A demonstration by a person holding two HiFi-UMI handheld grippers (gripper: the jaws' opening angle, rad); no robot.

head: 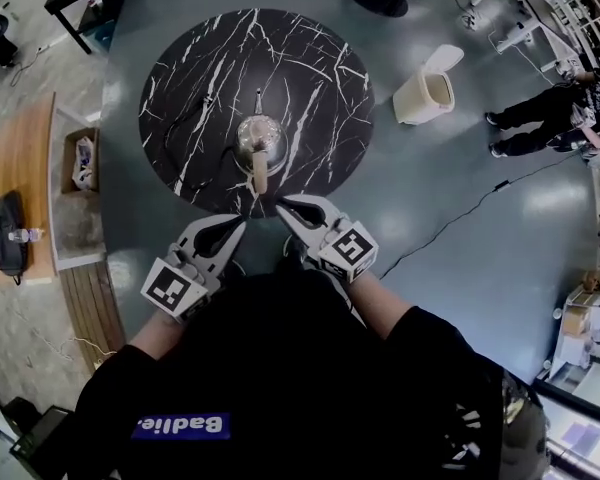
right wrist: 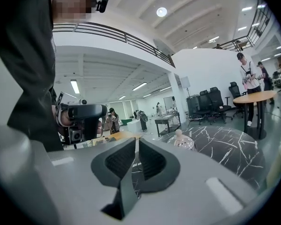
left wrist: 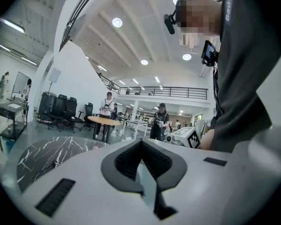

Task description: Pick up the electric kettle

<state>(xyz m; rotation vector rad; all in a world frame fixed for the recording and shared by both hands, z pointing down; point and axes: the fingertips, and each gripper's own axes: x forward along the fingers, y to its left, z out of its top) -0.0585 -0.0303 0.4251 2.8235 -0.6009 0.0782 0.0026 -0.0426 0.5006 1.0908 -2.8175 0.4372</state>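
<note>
A steel electric kettle (head: pixel 259 136) stands near the middle of the round black marble table (head: pixel 310 78), its wooden handle (head: pixel 260 176) pointing back at me. Both grippers hover at the table's near edge, short of the handle. My left gripper (head: pixel 242 222) is to the handle's lower left, its tips touching and empty (left wrist: pixel 140 142). My right gripper (head: pixel 280 206) is just below the handle's end, with a narrow slit between its tips (right wrist: pixel 136 142) and nothing in it. In the right gripper view the kettle's lid and knob (right wrist: pixel 180 139) show just beyond the jaws.
A beige bin (head: pixel 425 96) stands on the floor right of the table, with a cable (head: pixel 460 218) running past it. A person (head: pixel 540 123) is at the far right. A wooden counter (head: pixel 20 178) and a box (head: pixel 80 163) lie to the left.
</note>
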